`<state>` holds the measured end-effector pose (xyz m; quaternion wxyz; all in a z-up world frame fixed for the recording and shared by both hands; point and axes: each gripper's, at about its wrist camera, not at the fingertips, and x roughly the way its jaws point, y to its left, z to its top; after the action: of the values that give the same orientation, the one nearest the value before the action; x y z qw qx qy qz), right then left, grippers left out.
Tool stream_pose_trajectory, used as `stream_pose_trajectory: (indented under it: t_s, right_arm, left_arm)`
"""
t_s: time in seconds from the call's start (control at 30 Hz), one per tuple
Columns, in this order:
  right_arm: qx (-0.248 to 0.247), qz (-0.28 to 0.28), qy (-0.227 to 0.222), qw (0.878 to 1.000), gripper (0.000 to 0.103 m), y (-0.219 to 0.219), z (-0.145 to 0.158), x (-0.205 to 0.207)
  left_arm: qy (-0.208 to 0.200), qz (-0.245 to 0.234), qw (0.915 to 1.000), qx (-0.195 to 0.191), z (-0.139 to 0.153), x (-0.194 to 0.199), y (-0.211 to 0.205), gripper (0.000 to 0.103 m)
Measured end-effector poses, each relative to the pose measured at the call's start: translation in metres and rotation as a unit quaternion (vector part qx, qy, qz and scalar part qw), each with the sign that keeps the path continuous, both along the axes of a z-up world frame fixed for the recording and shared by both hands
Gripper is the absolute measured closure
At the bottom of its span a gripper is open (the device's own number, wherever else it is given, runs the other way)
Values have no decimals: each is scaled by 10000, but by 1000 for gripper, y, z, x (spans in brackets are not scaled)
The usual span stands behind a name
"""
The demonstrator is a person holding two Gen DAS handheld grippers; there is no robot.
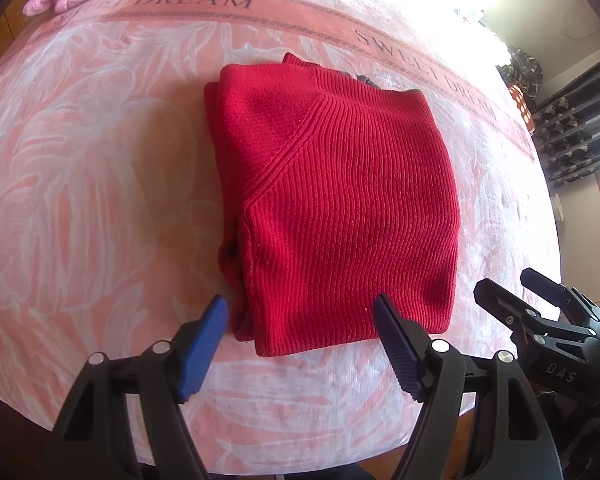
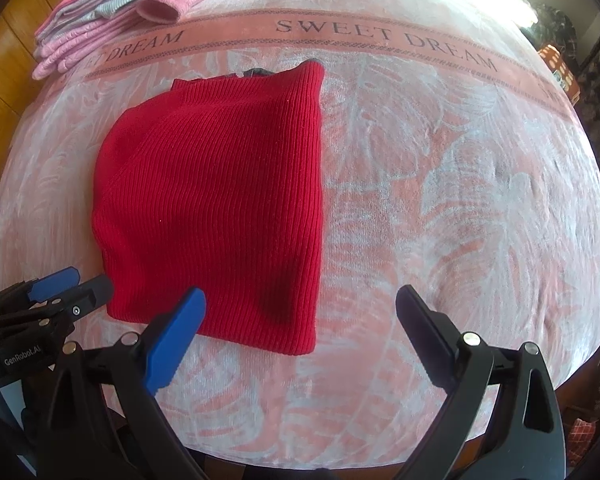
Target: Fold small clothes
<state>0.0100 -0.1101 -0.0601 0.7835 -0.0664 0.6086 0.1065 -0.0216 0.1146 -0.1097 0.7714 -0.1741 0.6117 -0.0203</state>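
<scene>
Pink leaf-patterned blanket [image 1: 80, 200] lettered "SWEET DREAM" covers the whole surface. Left gripper [image 1: 300, 312] hovers with its jaws spread wide and empty at the near edge of the folded red sweater [image 1: 340, 200], which lies just ahead between its fingertips. Right gripper [image 2: 300, 304], likewise agape and empty, has the sweater ahead and to its left. Farther off, folded pink clothes [image 2: 100, 28] sit at the far left.
</scene>
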Motion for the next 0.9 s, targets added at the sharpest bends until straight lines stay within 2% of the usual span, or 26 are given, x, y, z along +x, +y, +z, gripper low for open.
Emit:
stream_pose_trajectory:
  t_s: [0.37,0.6,0.9]
  right_arm:
    - [13,-27,18,10000,8,-3,-2,-3]
    - [-42,-37,-181,9998,8,-3,2,-6]
    - [27,-105,-106,9999,8,-5,2,-7]
  left_arm:
    - [49,5,10000,43,-2,-7,-2,27]
    - [59,4,10000,38,-3,-8,-2,27]
    - [44,-3,10000,11,-3,-13,-4,27]
